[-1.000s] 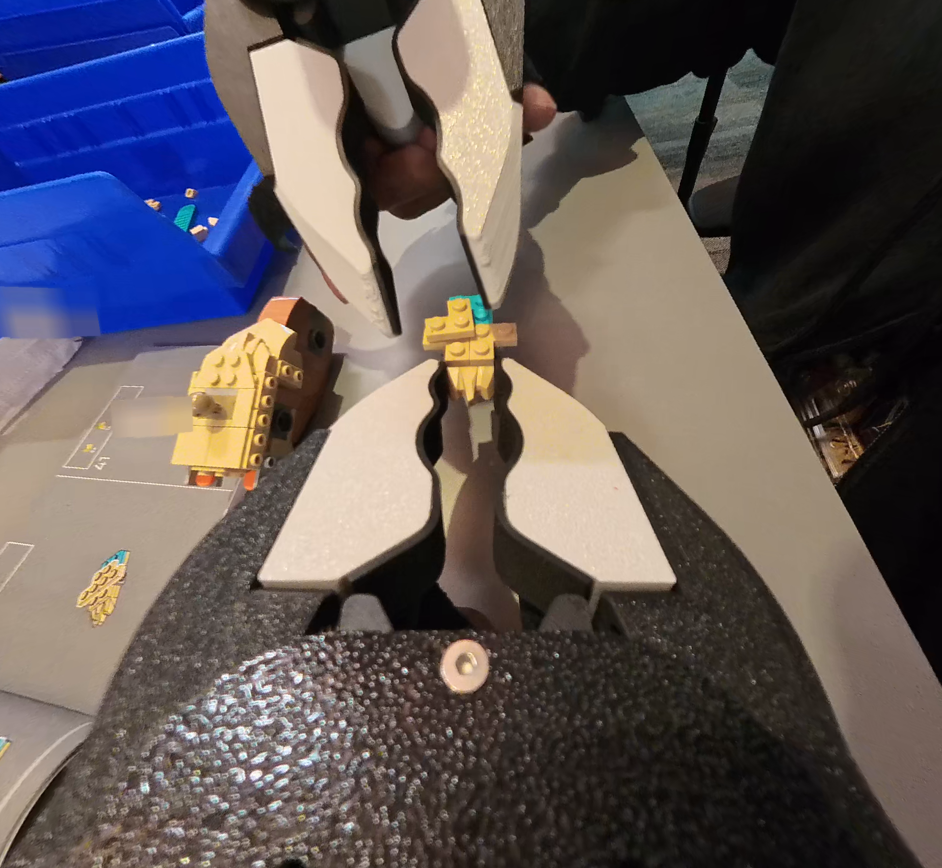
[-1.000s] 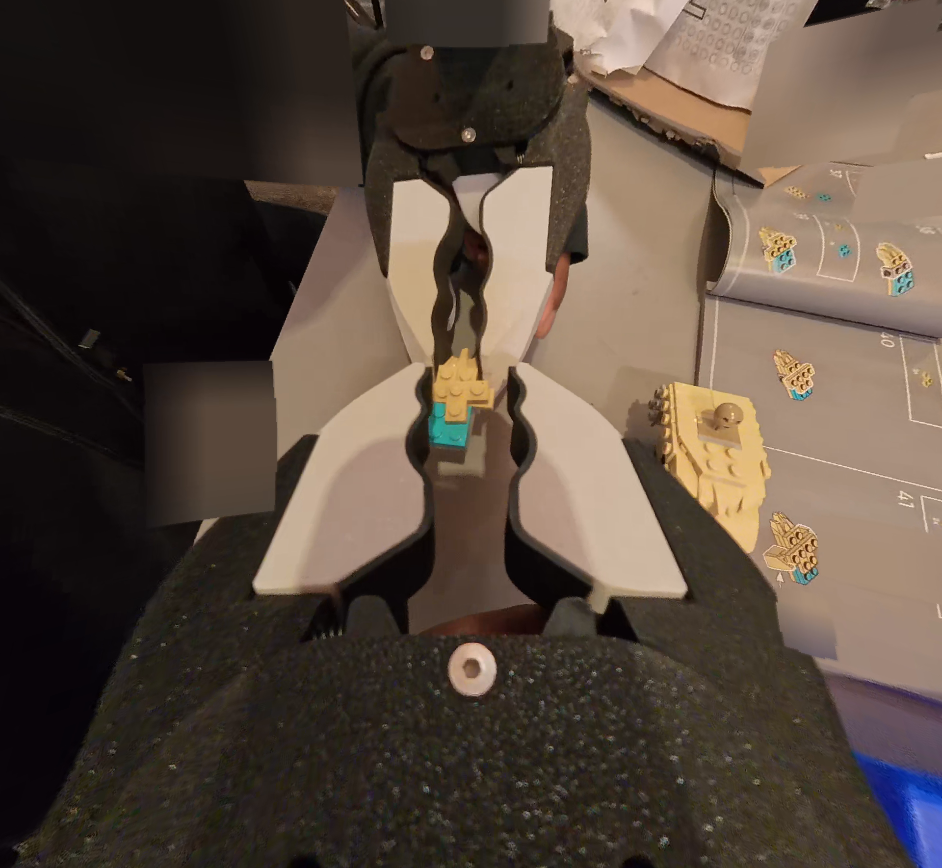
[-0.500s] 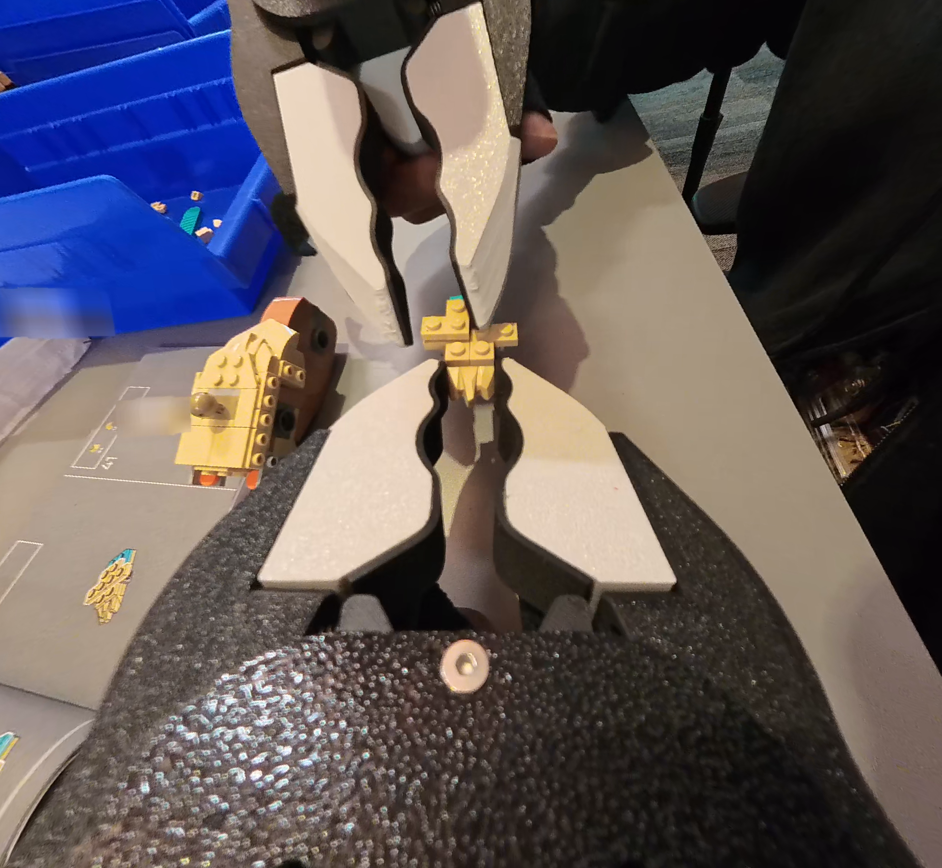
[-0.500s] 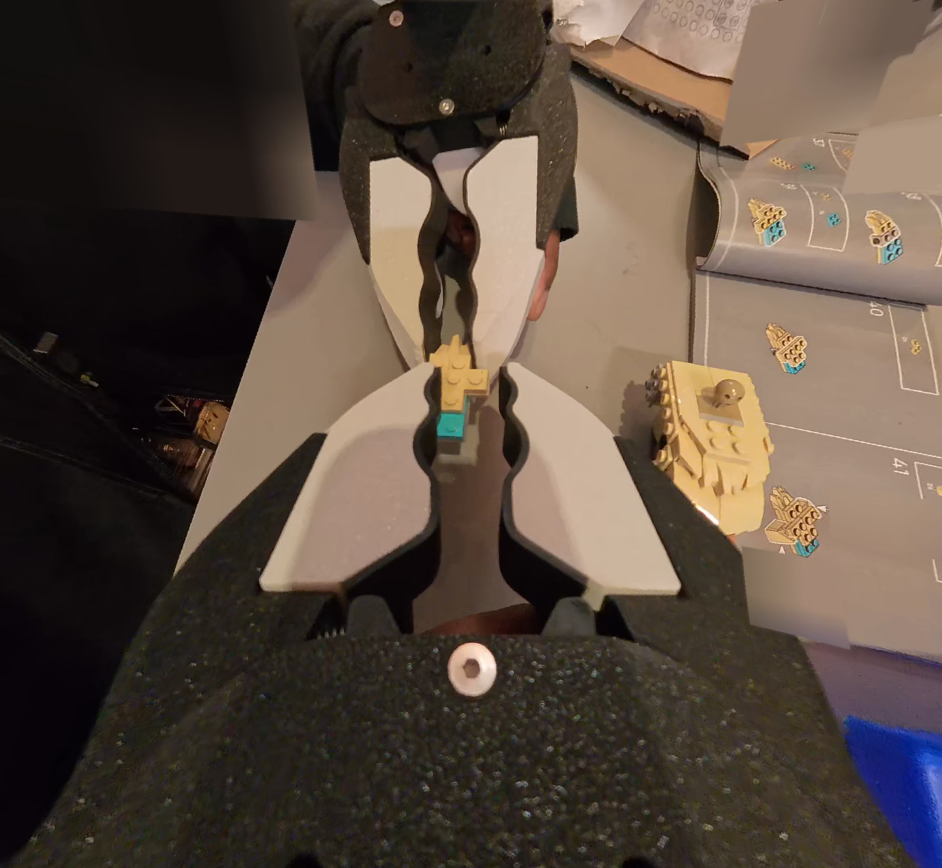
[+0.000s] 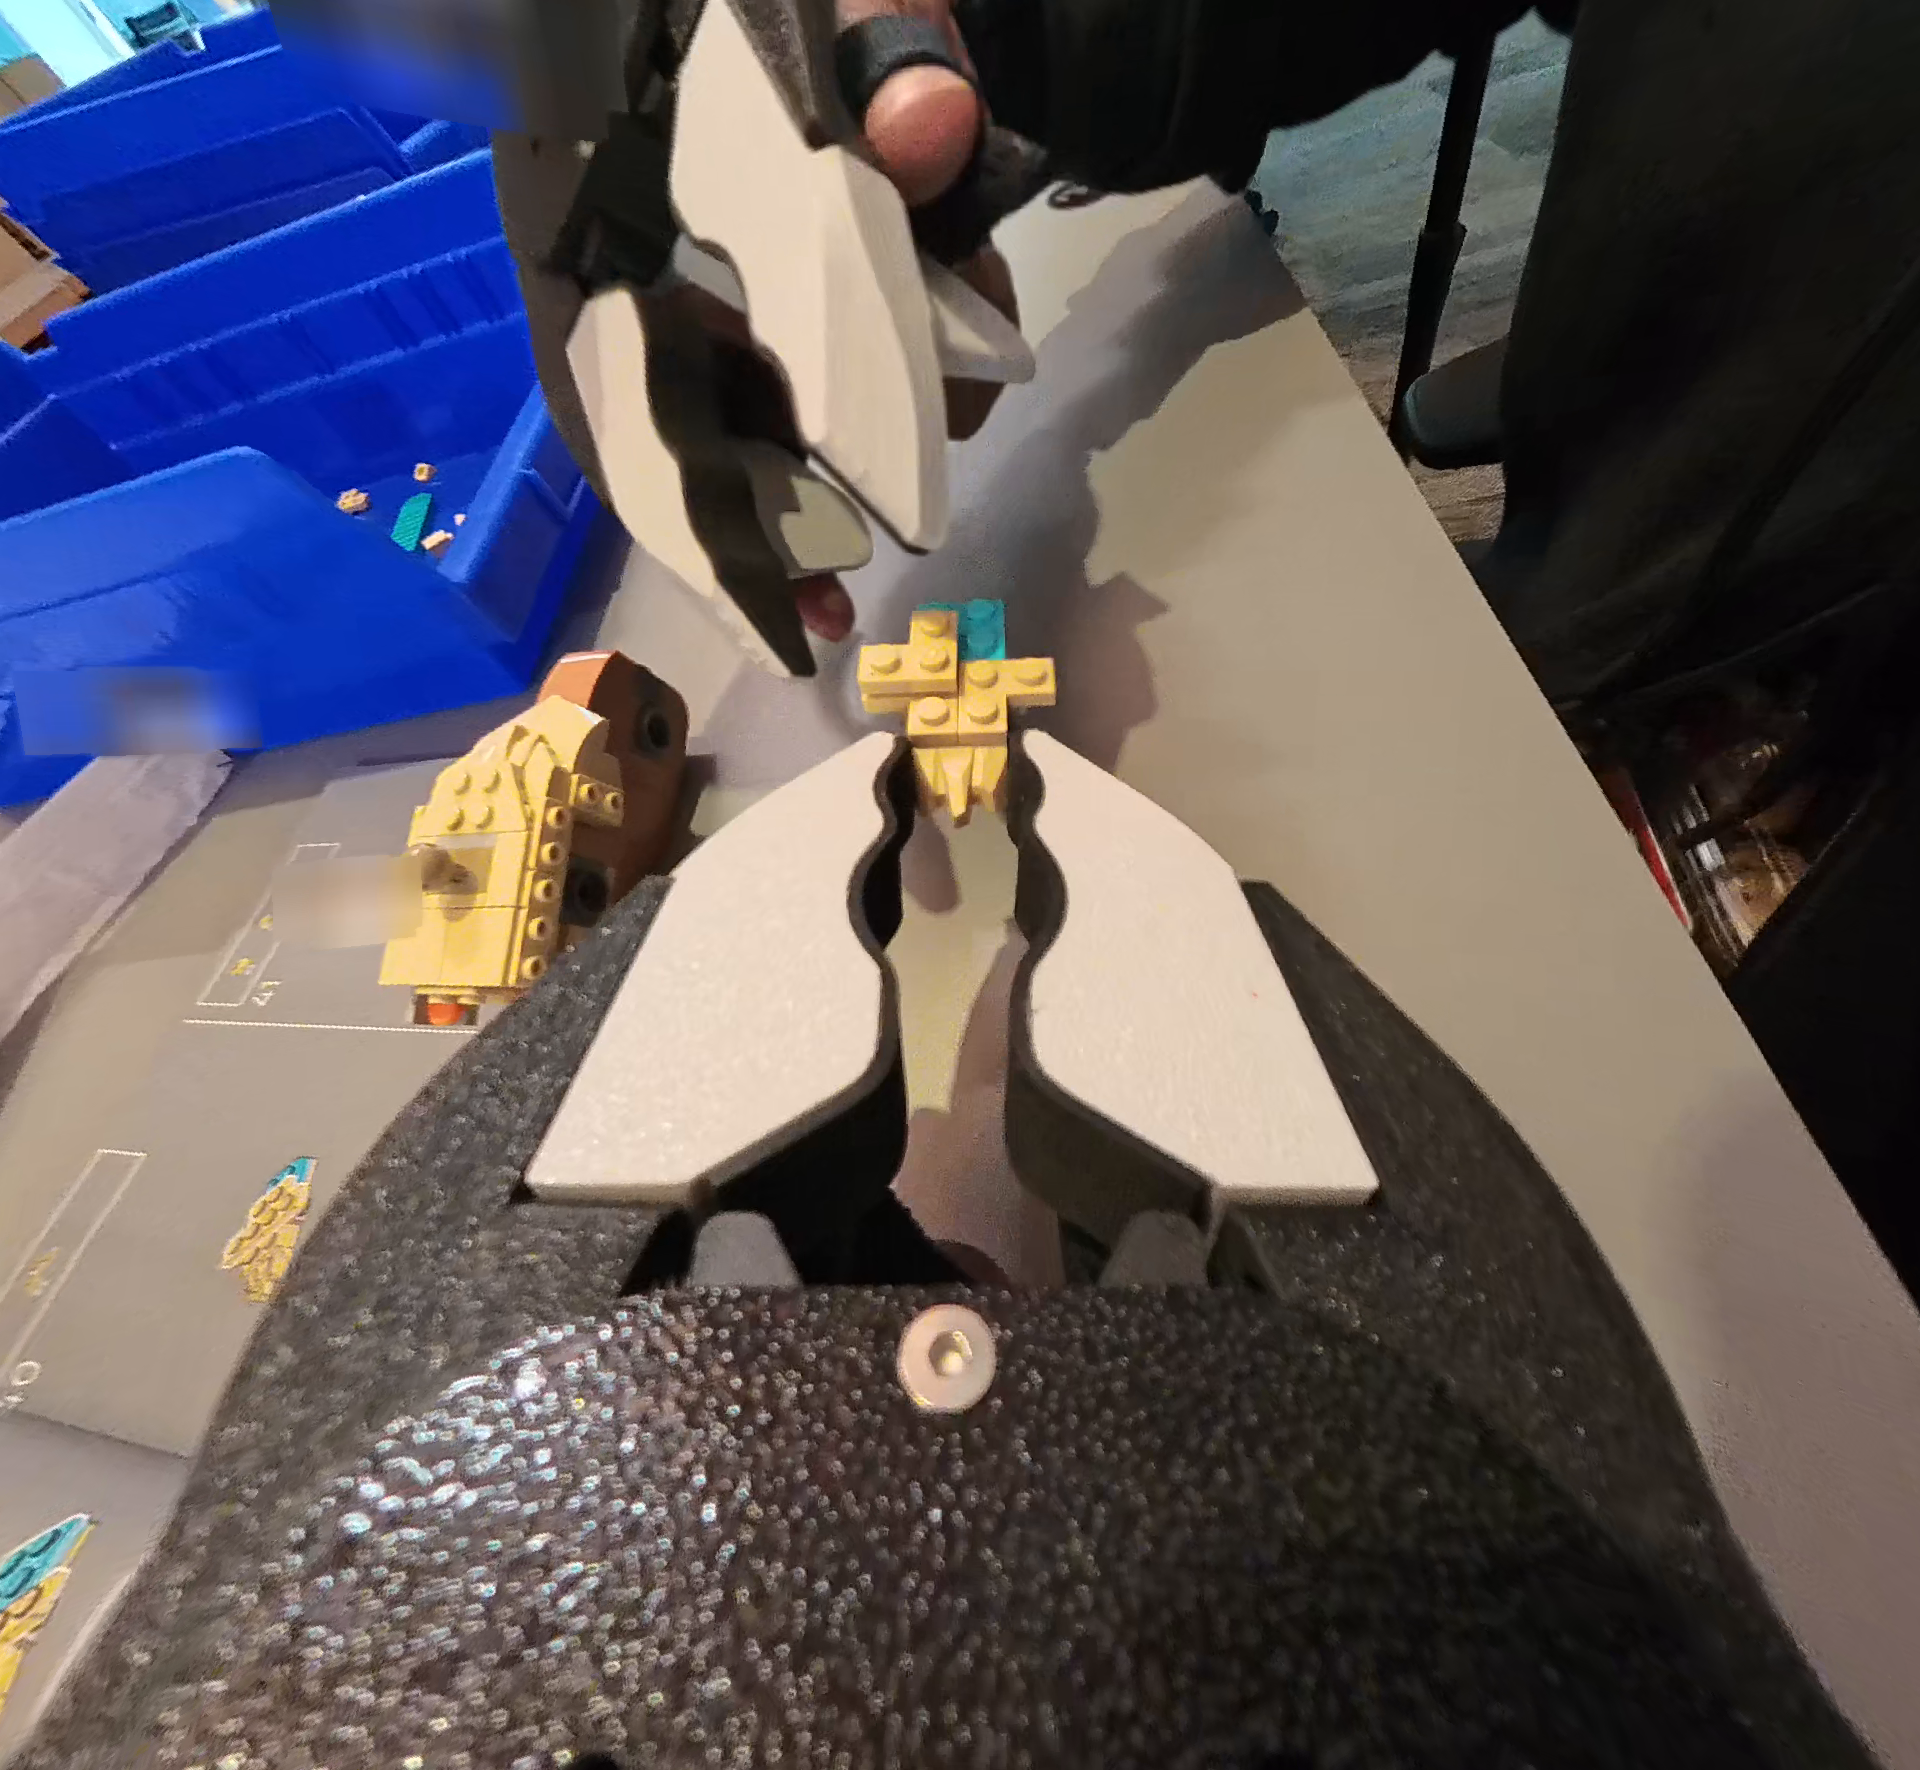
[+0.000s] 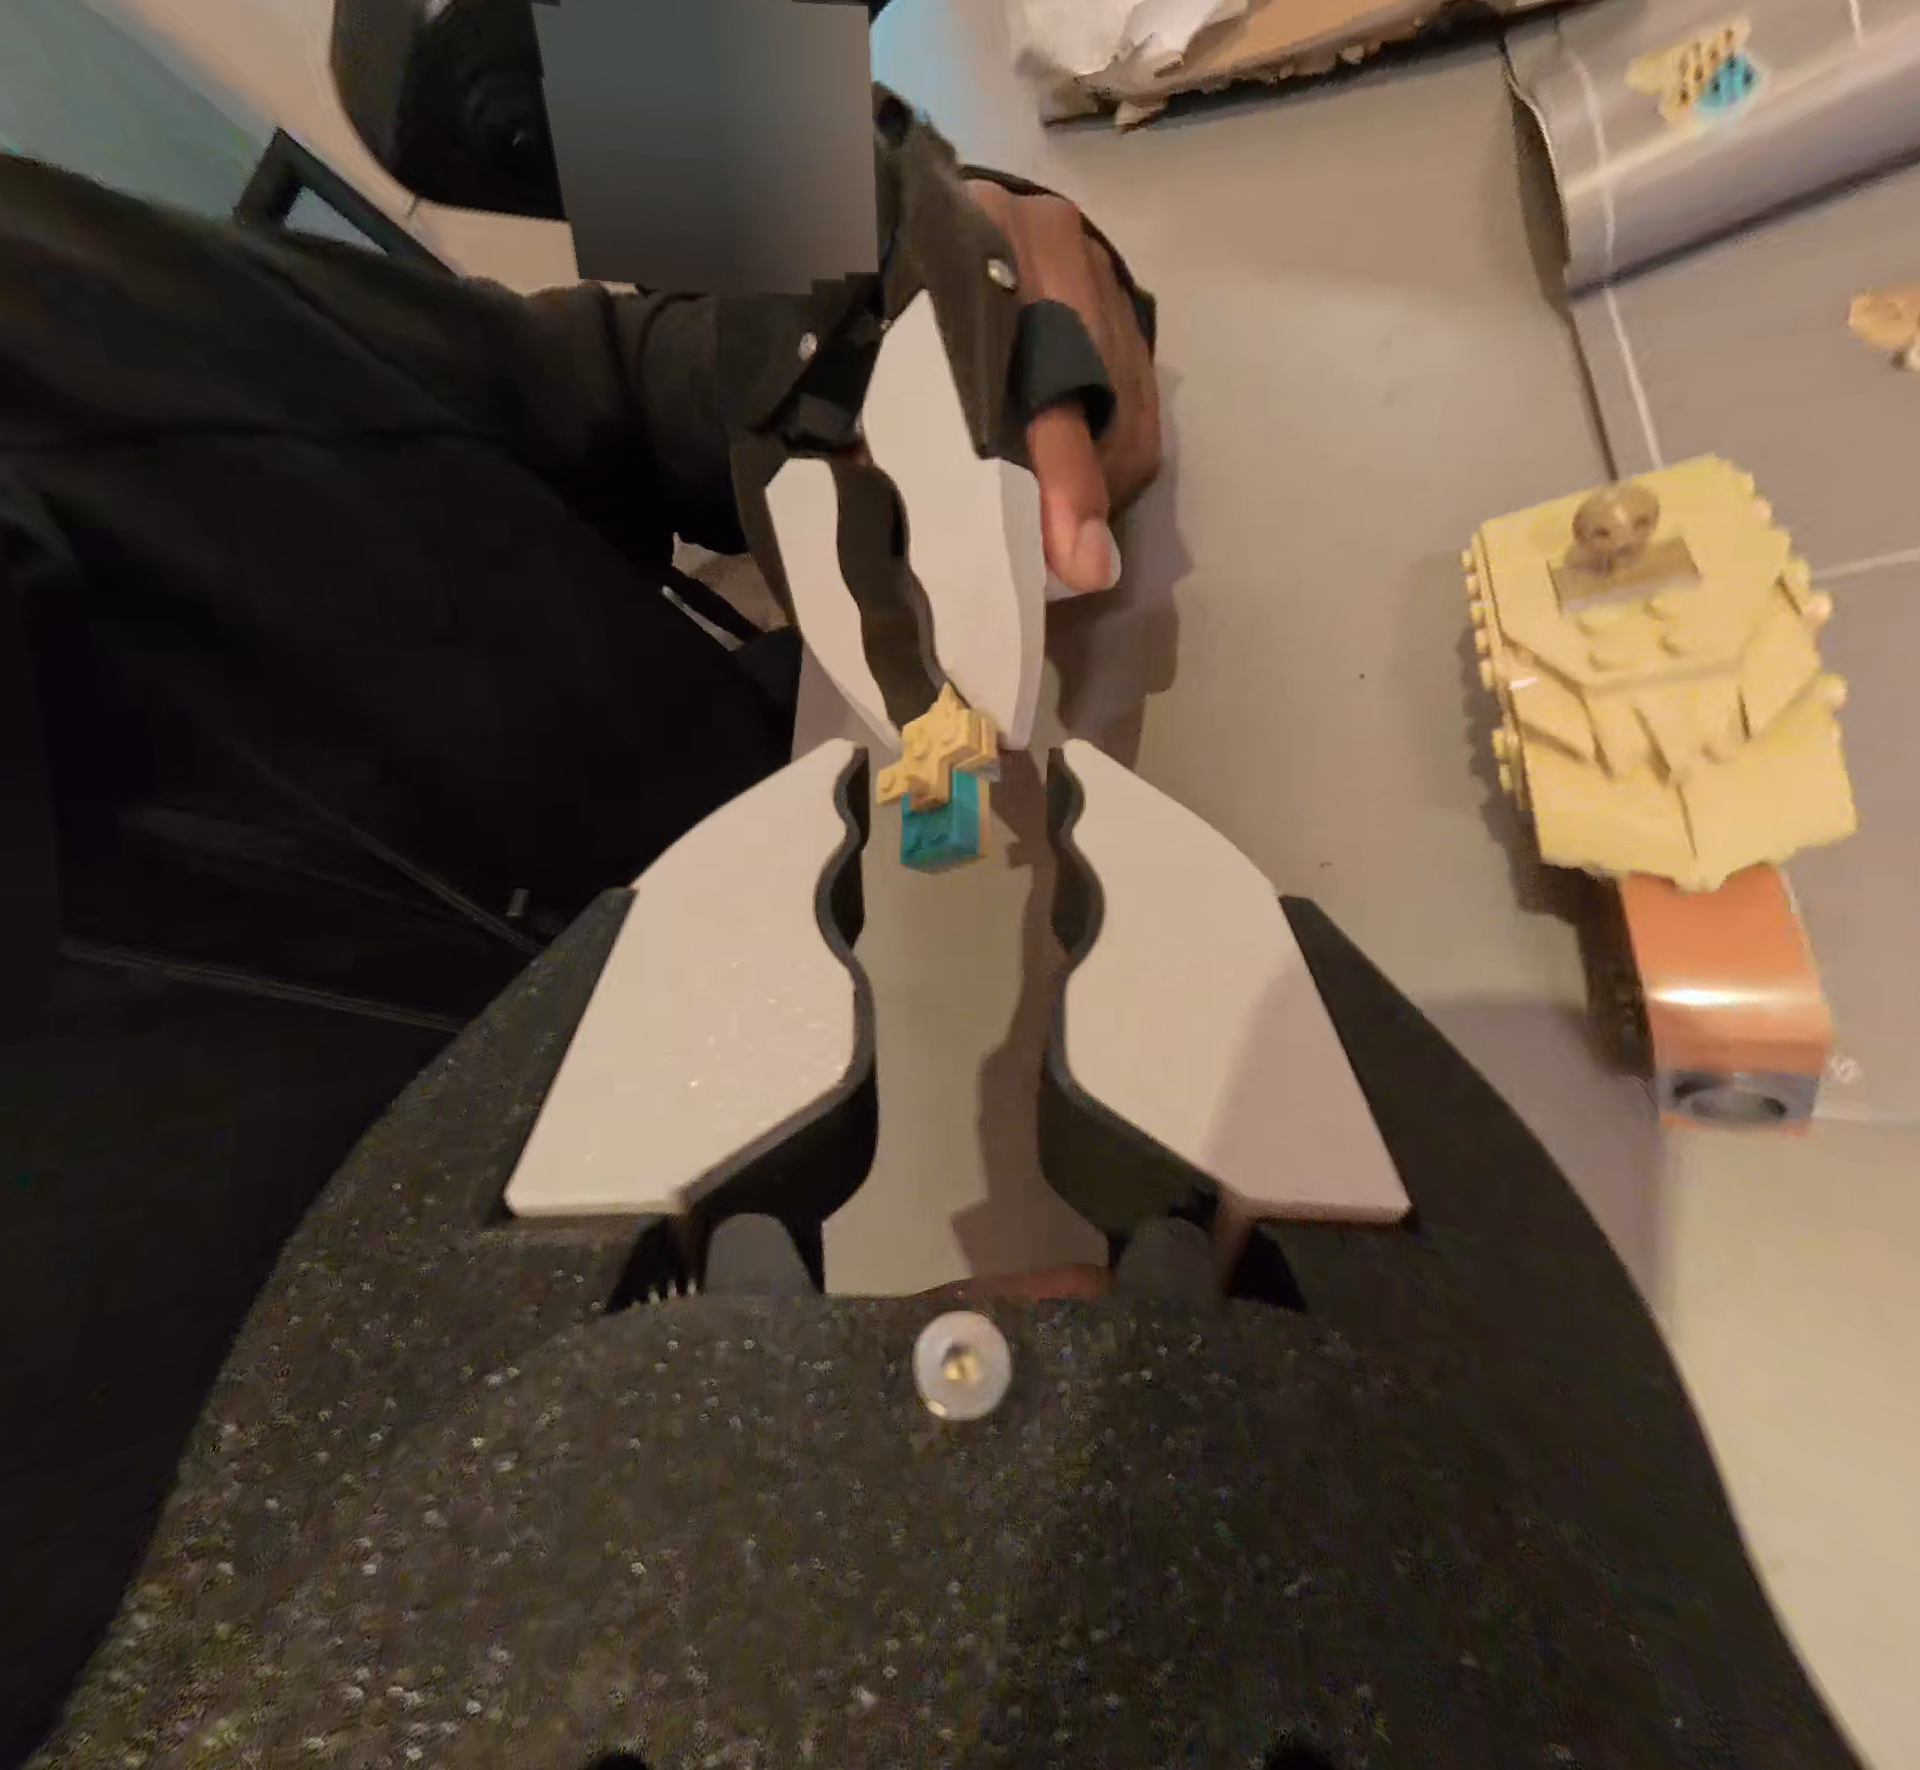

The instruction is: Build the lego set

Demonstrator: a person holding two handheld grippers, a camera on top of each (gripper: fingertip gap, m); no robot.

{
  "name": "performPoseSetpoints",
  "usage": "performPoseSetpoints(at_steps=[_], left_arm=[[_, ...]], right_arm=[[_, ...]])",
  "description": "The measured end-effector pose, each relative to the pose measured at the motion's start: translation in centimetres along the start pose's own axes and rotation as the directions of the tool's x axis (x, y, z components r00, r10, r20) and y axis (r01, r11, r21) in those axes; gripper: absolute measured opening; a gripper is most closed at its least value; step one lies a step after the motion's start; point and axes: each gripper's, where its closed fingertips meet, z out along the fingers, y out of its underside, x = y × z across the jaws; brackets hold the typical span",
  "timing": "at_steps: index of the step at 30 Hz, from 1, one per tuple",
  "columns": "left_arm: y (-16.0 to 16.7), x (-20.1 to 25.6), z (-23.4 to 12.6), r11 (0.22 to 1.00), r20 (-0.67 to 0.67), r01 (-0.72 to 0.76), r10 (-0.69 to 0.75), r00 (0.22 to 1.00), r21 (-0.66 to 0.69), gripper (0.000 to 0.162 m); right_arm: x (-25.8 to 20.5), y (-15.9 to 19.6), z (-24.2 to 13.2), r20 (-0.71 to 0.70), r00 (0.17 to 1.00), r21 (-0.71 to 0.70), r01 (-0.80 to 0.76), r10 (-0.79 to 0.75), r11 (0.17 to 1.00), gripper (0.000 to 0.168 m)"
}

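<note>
Two grippers: my left gripper (image 5: 958, 764) pinches the tan-and-teal sub-assembly (image 5: 956, 681) mid-frame; my right gripper (image 6: 956, 764), parted and empty, must fetch the next brick.

Frame centre: small tan-and-teal assembly (image 6: 940, 790) pinched at its tan end between the left gripper (image 6: 951, 733) fingertips. Right gripper (image 6: 956, 764) fingers parted in the foreground, clear of it. Right of frame: tan-and-brown model (image 6: 1621, 733) on grey table (image 6: 1330, 370).
</note>
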Motion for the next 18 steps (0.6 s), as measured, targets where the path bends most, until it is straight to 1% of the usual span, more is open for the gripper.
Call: performPoseSetpoints(at_steps=[2,5,15,17,18], left_arm=[[0.0,0.0,0.0,1.0,0.006,-0.015,0.015,1.0,-0.004,0.017],[0.0,0.1,0.1,0.999,0.01,-0.036,0.036,0.999,-0.013,0.017],[0.5,0.2,0.2,0.995,0.023,-0.086,0.087,0.996,-0.052,0.017],[0.5,0.2,0.2,0.994,0.026,-0.094,0.095,0.995,-0.056,0.017],[0.5,0.2,0.2,0.993,0.029,-0.101,0.103,0.994,-0.063,0.016]], right_arm=[[0.1,0.3,0.1,0.014,0.999,-0.015,-0.052,0.052,0.999,0.032],[-0.1,0.9,0.5,0.036,0.995,-0.059,-0.086,0.089,0.995,0.032],[0.4,1.6,1.5,0.047,0.991,-0.117,-0.115,0.121,0.987,0.029],[0.4,1.7,1.6,0.046,0.991,-0.123,-0.115,0.122,0.986,0.027],[0.3,1.7,1.6,0.055,0.991,-0.123,-0.115,0.122,0.986,0.023]])
